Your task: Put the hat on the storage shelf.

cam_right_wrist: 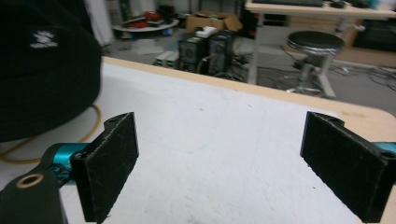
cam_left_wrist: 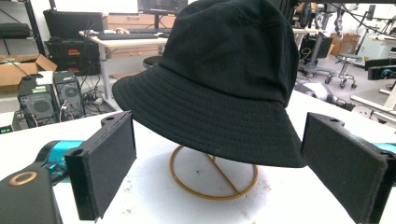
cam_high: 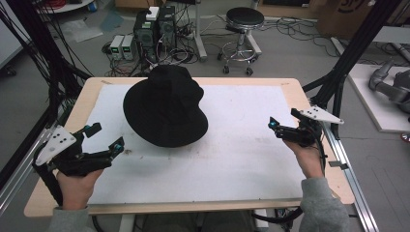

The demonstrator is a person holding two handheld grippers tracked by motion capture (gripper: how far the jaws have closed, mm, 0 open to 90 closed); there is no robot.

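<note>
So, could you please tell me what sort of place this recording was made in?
Most likely a robotics lab or workshop: desktop computers with tangled cables sit on the floor beyond the table, a round stool stands nearby, and cardboard boxes lie around.

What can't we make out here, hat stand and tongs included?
- Hat stand: left gripper view shows its wire base ring; the black hat covers the upright and top.
- Same stand, high view: the hat hides it entirely.
- White logo on the hat: right gripper view, blurred, unreadable.
- Right tongs: high view, too small to judge the opening.
</note>
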